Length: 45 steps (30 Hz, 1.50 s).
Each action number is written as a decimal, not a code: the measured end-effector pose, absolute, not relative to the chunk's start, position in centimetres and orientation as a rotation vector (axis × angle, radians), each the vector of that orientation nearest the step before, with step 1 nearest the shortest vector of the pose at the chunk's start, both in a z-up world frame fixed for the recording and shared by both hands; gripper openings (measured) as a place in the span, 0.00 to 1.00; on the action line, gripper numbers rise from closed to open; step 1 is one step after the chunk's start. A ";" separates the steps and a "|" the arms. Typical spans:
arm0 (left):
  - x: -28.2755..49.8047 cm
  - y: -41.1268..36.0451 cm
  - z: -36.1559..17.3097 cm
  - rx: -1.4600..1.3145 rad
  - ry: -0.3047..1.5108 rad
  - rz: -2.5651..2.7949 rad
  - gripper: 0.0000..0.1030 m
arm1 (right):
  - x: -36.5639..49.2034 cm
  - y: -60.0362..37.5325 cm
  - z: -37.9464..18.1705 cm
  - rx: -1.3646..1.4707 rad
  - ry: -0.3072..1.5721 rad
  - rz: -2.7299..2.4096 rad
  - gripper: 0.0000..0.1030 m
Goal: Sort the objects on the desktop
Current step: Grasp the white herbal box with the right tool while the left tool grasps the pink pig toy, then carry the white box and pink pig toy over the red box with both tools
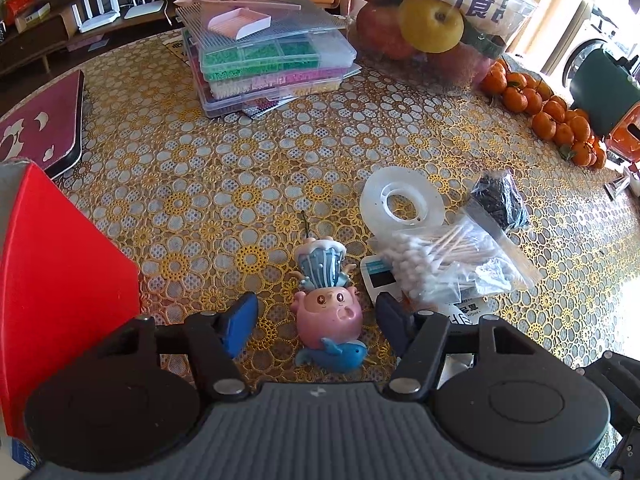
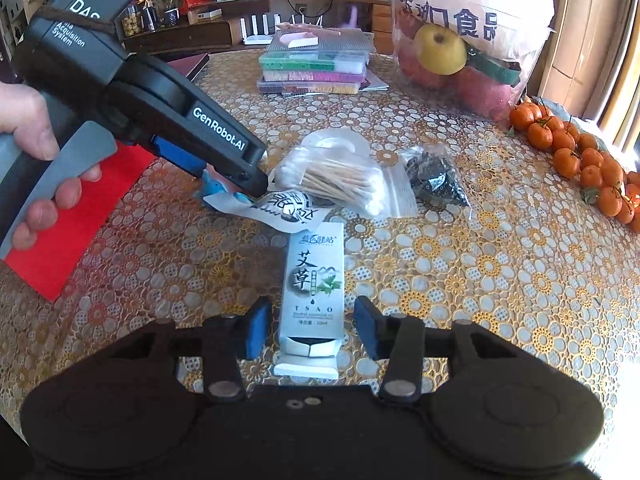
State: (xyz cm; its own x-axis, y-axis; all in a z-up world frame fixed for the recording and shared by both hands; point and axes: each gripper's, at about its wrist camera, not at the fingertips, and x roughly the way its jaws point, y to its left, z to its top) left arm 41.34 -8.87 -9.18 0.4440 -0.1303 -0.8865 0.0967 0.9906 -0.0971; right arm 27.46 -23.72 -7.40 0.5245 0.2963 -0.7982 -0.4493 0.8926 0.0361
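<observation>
A pink and blue toy figure (image 1: 329, 312) lies on the floral tablecloth between the wide-apart blue fingers of my left gripper (image 1: 318, 322), which is open around it without touching. In the right wrist view only its blue tail (image 2: 214, 191) shows beneath the left gripper body (image 2: 160, 108). A slim white box with green leaf print (image 2: 313, 292) lies lengthwise between the fingers of my right gripper (image 2: 312, 330), also open. Beyond lie a bag of cotton swabs (image 1: 444, 258) (image 2: 336, 184), a clear tape roll (image 1: 402, 202), a bag of black bits (image 1: 498, 200) (image 2: 434, 178) and a white sachet (image 2: 280, 206).
A red box (image 1: 60, 280) (image 2: 84, 216) stands at the left. Stacked bead cases (image 1: 272, 60) sit at the back, with a fruit bag (image 1: 436, 20) and a row of tangerines (image 1: 556, 116) on the right. A dark red notebook (image 1: 40, 128) lies far left. A hand (image 2: 28, 140) holds the left gripper.
</observation>
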 end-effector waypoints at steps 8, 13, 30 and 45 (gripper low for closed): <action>41.2 -9.1 -9.0 -0.014 1.085 -0.147 0.35 | 27.5 -23.8 -7.3 -0.175 0.915 0.433 0.35; 41.1 -8.9 -8.8 -0.029 1.087 -0.151 0.35 | 27.5 -24.0 -7.2 -0.167 0.917 0.418 0.28; 38.5 -8.7 -6.1 -0.056 1.071 -0.191 0.35 | 25.4 -25.6 -4.2 -0.130 0.894 0.383 0.28; 33.7 -7.8 -2.4 -0.046 1.042 -0.255 0.35 | 22.0 -25.1 -0.1 -0.132 0.857 0.391 0.28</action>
State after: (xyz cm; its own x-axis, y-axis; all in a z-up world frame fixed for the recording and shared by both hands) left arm 33.72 -7.77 -2.44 0.4779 -0.2304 -0.8476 0.1867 0.9696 -0.1583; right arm 21.99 -25.05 -0.12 0.5885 0.2824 -0.7575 -0.3869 0.9211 0.0428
